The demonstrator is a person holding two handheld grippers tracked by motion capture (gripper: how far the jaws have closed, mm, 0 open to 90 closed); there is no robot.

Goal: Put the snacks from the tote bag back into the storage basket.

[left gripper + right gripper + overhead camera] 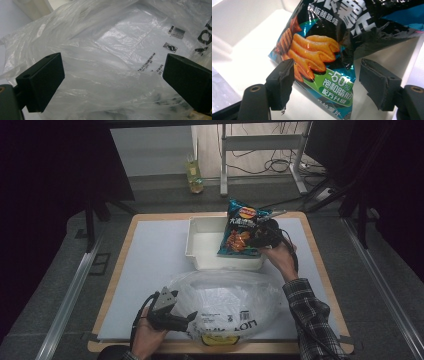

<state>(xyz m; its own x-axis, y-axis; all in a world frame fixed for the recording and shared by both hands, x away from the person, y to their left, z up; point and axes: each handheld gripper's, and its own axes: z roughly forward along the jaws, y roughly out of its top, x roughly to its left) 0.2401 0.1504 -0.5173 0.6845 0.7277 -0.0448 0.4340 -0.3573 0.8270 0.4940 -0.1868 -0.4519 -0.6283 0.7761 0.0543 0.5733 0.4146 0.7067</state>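
Over white tray [200, 247]: right gripper [325, 80] jaws apart around chip bag [241, 227]; left gripper [112, 82] jaws apart at plastic bag [230, 297].

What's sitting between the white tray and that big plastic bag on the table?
Nothing: in the high view, bare white table mat separates the white tray from the plastic bag.

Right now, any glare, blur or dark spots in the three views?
High view: dim overall, black at both sides, table evenly lit. Left gripper view: sharp, soft sheen on the plastic bag. Right gripper view: white tray washed out, glare on the chip bag, print readable.
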